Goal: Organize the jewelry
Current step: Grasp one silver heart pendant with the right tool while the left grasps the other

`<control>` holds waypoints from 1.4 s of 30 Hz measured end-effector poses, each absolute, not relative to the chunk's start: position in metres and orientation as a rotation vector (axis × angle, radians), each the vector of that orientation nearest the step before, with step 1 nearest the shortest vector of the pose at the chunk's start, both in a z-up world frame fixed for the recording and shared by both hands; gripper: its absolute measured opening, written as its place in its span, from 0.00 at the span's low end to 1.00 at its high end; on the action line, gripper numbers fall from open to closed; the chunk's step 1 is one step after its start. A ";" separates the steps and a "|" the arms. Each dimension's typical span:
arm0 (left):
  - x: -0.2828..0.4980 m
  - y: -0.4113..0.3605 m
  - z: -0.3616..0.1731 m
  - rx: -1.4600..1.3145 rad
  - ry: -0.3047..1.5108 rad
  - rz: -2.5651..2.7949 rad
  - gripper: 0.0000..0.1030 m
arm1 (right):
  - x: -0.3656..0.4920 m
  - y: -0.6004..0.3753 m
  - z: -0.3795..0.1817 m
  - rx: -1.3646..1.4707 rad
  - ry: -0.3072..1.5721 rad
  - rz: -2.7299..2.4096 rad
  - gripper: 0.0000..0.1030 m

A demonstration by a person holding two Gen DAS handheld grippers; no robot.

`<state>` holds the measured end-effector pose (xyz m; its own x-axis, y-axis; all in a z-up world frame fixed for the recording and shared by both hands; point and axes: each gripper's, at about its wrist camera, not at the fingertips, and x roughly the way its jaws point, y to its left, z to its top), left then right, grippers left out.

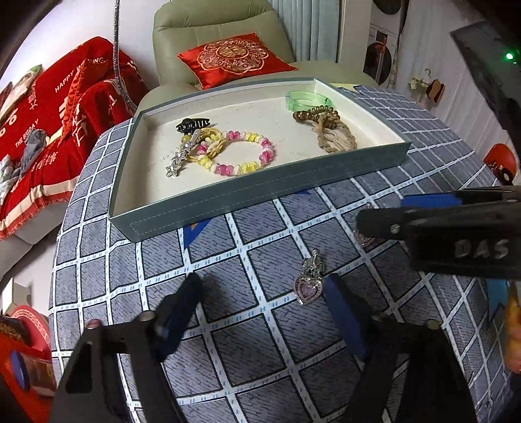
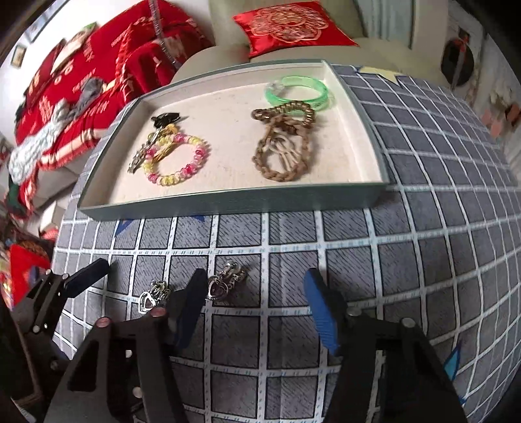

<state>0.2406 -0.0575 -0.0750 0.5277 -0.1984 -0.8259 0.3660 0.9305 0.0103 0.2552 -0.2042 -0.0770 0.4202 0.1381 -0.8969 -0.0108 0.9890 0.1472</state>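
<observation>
A grey-blue tray (image 1: 260,190) (image 2: 228,201) with a cream floor holds a pink and yellow bead bracelet (image 1: 242,153) (image 2: 177,159), a black claw clip (image 1: 192,125) (image 2: 164,118), a star hair clip (image 1: 177,159), a green bangle (image 1: 309,99) (image 2: 298,89) and a brown braided cord (image 1: 329,130) (image 2: 283,146). A silver heart charm (image 1: 309,281) (image 2: 151,297) lies on the checked cloth by my open left gripper (image 1: 263,293) (image 2: 88,283). A second heart charm (image 2: 224,283) lies just inside the left finger of my open right gripper (image 2: 254,286) (image 1: 374,221).
The round table wears a blue-grey checked cloth (image 1: 228,341) (image 2: 423,227). Behind it stand a green armchair with a red cushion (image 1: 234,58) (image 2: 289,24) and a sofa under red fabric (image 1: 49,130).
</observation>
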 end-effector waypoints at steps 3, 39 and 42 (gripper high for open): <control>0.240 -0.060 -0.075 0.197 0.956 -0.341 0.86 | 0.257 -0.194 -0.077 0.069 1.135 0.104 0.49; 0.224 -0.041 -0.052 0.089 0.936 -0.424 0.32 | 0.222 -0.225 -0.061 0.219 1.071 0.158 0.09; 0.222 -0.037 -0.046 0.073 0.916 -0.413 0.32 | 0.215 -0.228 -0.059 0.235 1.064 0.159 0.09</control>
